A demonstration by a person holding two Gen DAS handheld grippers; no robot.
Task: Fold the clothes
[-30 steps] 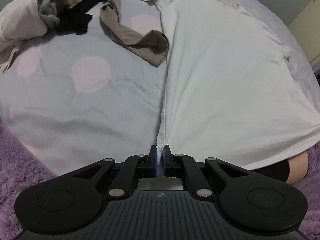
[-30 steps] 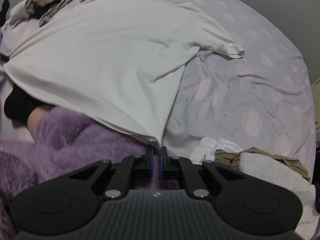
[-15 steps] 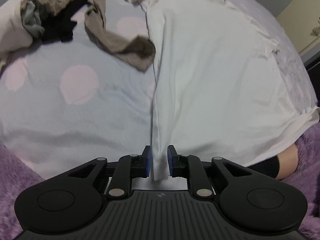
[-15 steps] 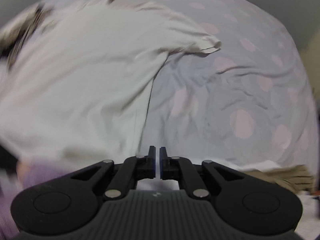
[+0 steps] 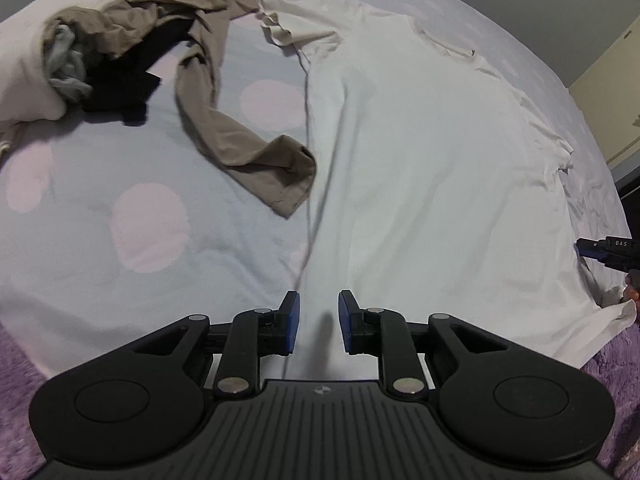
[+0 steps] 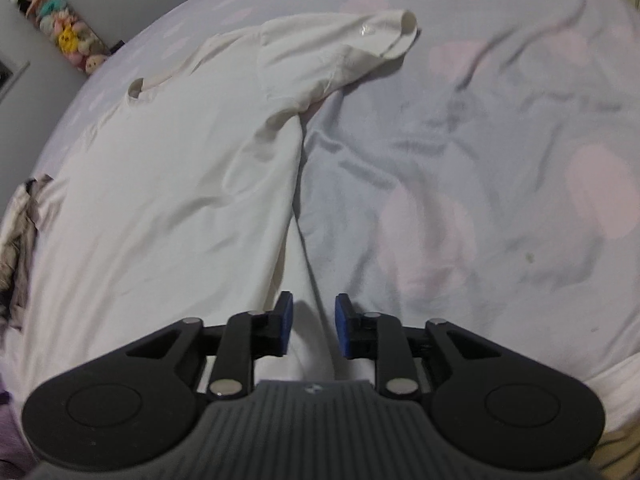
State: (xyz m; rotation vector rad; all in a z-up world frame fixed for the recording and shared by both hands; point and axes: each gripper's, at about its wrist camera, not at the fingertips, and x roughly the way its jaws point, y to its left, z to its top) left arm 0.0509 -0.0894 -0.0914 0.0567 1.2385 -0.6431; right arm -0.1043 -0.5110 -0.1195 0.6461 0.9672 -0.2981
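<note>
Left wrist view: the left gripper [image 5: 319, 328] points down at a bed, its blue-padded fingers [image 5: 291, 330] apart and opening, with the near hem of a white T-shirt [image 5: 432, 184] lying loose between them, the pads not pressing on it. The shirt is spread flat on a pale bedsheet with pink dots [image 5: 120, 240], its hem near and its collar far, filling the right half of the scene. Left of the shirt, a tan garment [image 5: 224, 120] trails from a heap at the far left, where it is tangled with a black garment [image 5: 132, 76], a grey piece [image 5: 66, 68] and a cream one [image 5: 20, 60]. At the far right edge the tips of the right gripper [image 5: 604, 252] show beside the shirt's other hem corner. Purple fuzzy fabric [image 5: 16, 376] lines the near edge

Right wrist view: the right gripper [image 6: 314, 330] also points down, its fingers [image 6: 285, 330] apart and opening; a fold of the white T-shirt [image 6: 160, 200] runs between them without being clamped. The shirt lies to the left, one short sleeve [image 6: 360, 44] stretched toward the far middle. The dotted sheet [image 6: 480, 160], creased, fills the right. A tube of small plush toys [image 6: 60, 36] stands at the far left
</note>
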